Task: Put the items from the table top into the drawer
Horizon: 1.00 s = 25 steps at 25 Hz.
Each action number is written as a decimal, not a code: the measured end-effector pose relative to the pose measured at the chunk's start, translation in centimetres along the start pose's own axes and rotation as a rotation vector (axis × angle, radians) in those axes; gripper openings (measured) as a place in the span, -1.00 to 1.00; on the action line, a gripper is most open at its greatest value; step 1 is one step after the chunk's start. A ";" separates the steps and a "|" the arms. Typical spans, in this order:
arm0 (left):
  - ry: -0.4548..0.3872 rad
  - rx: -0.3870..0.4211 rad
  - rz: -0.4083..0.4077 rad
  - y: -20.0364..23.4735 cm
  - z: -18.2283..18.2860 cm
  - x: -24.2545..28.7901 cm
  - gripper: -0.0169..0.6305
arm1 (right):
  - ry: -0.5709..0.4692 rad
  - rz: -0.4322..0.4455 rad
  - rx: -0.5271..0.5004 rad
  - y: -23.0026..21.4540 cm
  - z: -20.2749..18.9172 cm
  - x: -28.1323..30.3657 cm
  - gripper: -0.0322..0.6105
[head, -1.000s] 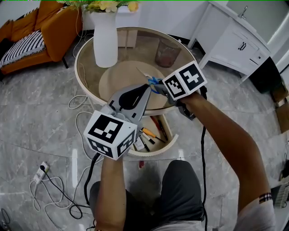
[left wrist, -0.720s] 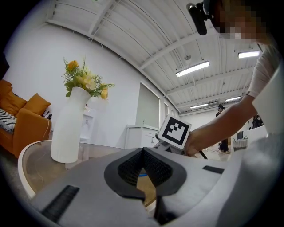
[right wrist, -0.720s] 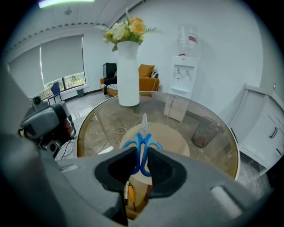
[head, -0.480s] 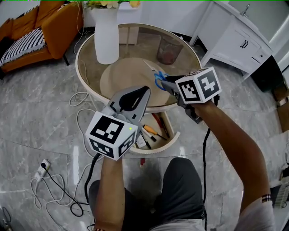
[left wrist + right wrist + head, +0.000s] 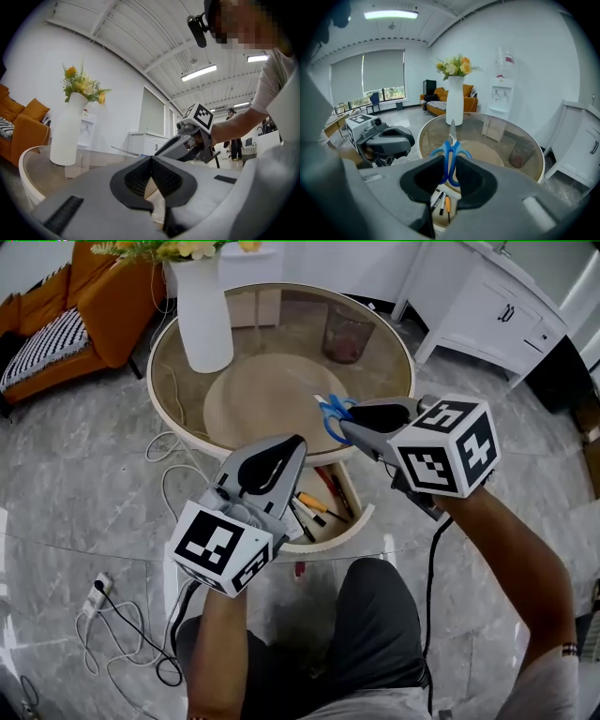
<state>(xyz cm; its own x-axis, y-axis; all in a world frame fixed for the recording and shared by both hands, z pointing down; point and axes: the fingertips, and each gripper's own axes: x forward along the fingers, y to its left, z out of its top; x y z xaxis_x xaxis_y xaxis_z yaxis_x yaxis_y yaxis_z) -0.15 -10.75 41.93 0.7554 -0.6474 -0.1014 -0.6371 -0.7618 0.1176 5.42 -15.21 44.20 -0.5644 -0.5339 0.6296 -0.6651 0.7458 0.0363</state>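
Blue-handled scissors (image 5: 451,143) pinched by the handles between right gripper (image 5: 450,158) pads, blades poking ahead, above near edge of table (image 5: 157,367); left gripper (image 5: 151,159) closed tip to tip, empty.

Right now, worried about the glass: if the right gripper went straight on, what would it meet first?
Probably the table top: the right gripper, shut on scissors, tilts down at it, short of the vase; depth is unclear.
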 end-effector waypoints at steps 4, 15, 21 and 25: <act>-0.013 0.000 0.018 -0.5 -0.1 -0.8 -0.95 | -0.022 0.024 -0.034 1.2 -0.4 -1.5 -0.65; -0.047 0.045 0.063 -0.4 1.3 -2.8 -0.95 | 0.004 0.104 -0.110 4.1 -5.3 -2.3 -0.65; -0.066 0.052 0.056 -0.6 1.6 -2.6 -0.95 | 0.048 0.147 -0.177 5.9 -9.0 -3.0 -0.65; -0.084 0.058 0.027 -1.1 1.6 -2.3 -0.95 | 0.087 0.192 -0.189 7.5 -11.8 -2.3 -0.65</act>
<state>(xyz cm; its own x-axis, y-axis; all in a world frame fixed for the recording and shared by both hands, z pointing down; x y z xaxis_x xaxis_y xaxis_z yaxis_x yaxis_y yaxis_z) -1.40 -8.43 40.45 0.7239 -0.6656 -0.1814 -0.6667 -0.7425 0.0641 7.49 -3.63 52.19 -0.6219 -0.3453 0.7029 -0.4422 0.8956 0.0488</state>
